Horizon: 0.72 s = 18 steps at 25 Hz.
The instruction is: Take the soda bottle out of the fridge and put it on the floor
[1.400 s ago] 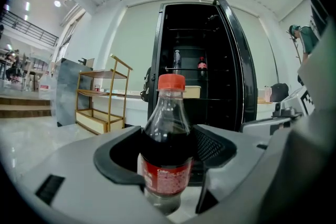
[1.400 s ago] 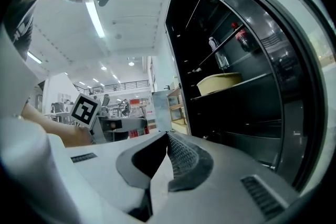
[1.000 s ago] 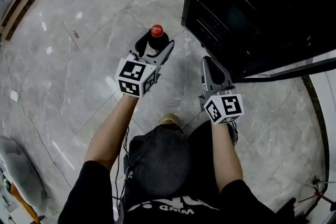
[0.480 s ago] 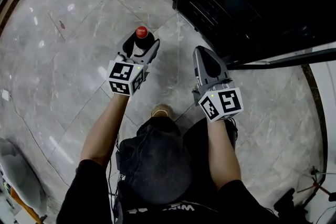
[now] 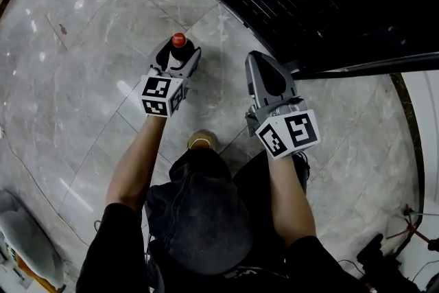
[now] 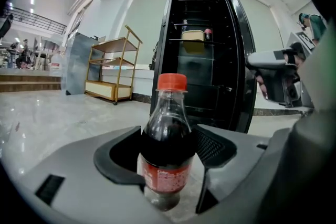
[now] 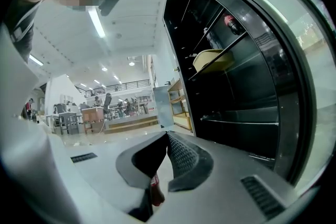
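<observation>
Marble floor (image 5: 82, 44) beside open fridge (image 5: 329, 3), left tool (image 5: 177, 53) tight around soda bottle (image 5: 179, 41), right tool (image 7: 167, 138) closed, empty.

The left tongs (image 5: 177, 53) hold the red-capped soda bottle (image 5: 179, 40) upright beside the open fridge (image 5: 322, 3), right tongs (image 5: 258, 60) closed.

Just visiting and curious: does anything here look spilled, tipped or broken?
Nothing stands out. The soda bottle is upright and capped in the left gripper, and no spill shows on the floor. The fridge stands open, as the job needs.
</observation>
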Tool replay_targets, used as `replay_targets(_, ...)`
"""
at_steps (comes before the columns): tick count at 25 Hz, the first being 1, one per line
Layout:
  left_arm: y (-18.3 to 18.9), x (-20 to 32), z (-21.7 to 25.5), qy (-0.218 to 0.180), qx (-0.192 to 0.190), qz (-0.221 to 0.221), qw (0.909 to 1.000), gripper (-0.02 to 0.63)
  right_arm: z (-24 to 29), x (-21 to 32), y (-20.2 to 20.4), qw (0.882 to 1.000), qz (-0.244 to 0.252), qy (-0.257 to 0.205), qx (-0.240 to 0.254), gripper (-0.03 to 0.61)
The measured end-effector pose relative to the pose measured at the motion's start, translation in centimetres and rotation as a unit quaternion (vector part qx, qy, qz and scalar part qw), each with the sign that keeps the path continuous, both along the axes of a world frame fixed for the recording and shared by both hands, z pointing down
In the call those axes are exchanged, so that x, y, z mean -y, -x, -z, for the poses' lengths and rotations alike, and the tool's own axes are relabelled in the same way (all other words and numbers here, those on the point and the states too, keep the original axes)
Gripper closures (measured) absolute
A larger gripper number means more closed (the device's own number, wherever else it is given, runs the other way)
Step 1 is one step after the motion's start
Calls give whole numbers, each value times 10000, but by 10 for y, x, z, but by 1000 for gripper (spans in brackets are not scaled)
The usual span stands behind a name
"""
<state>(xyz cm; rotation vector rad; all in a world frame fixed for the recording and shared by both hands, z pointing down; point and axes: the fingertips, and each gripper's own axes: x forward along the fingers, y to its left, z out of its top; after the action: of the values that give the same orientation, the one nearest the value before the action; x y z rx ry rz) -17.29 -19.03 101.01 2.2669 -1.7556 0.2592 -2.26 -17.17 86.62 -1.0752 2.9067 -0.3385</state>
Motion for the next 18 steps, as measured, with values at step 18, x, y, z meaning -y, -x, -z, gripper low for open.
replay_targets(18,-15,-11,-19,-124,247,50,9996,302,-12,-2,-1,9997,118,187,-62,555)
